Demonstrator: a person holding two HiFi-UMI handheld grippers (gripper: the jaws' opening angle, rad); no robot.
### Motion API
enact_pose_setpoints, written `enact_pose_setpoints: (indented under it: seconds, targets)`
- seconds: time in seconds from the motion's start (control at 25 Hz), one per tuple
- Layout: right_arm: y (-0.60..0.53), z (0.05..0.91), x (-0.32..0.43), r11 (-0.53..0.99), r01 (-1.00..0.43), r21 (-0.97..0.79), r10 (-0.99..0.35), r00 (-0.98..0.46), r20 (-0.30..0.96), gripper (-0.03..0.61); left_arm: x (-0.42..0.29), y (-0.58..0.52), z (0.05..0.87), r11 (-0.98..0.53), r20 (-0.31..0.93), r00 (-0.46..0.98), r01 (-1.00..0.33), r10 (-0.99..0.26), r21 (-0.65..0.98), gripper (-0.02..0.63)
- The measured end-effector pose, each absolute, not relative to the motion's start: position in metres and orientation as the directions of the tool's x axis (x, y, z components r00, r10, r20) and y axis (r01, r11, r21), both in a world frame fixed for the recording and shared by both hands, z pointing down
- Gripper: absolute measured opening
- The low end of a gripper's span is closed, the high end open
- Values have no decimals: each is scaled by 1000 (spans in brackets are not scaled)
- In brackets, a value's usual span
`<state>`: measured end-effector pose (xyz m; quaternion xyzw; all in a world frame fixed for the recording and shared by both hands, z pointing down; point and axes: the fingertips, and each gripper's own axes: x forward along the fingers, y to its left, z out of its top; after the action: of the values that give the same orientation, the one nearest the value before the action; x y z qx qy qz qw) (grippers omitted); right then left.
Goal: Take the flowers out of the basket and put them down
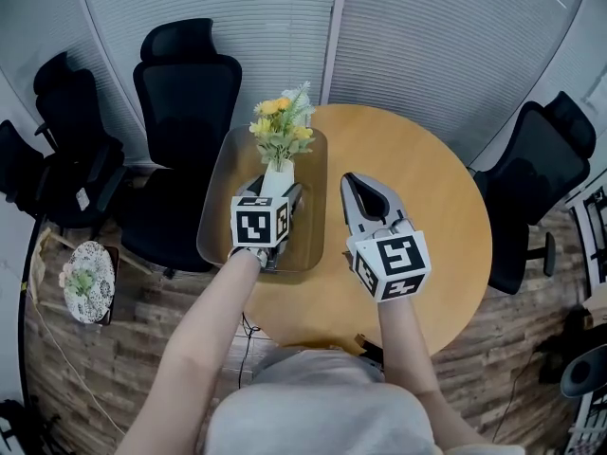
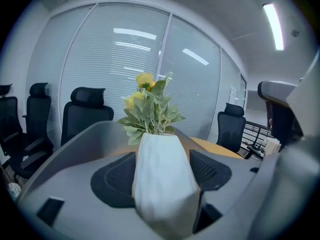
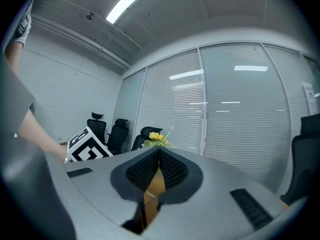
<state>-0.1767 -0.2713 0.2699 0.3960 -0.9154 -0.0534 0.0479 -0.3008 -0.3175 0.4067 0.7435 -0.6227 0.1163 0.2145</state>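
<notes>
In the head view the left gripper point(image 1: 275, 193) hides the lower part of the vase point(image 1: 277, 173), so whether it touches the basket point(image 1: 216, 197) cannot be told. In the right gripper view that gripper's fingers point(image 3: 172, 169) cover everything but the tops of the flowers point(image 3: 156, 138).

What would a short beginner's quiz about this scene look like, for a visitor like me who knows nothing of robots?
1. True or false: the right gripper has its jaws shut with nothing between them.
2. What holds the white vase of yellow flowers?
A) the left gripper
B) the right gripper
C) nothing; it stands free on the table
3. Fill in the gap: seen from above, the wooden table is ____ in shape.

Key: 1 true; 2 A; 3 round.
</notes>
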Motion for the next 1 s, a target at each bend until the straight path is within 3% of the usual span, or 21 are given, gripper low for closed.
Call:
enact_pose_setpoints:
  seconds: [0.52, 1.0]
  targets:
    - [-268, 263, -172, 666, -730, 153, -742, -670, 35, 25, -278, -330, 346, -231, 281, 256, -965, -925, 121, 342]
    - [-261, 261, -166, 645, -749, 150, -761, -648, 35, 25, -255, -332, 311, -312, 213, 329, -943, -920, 112, 342]
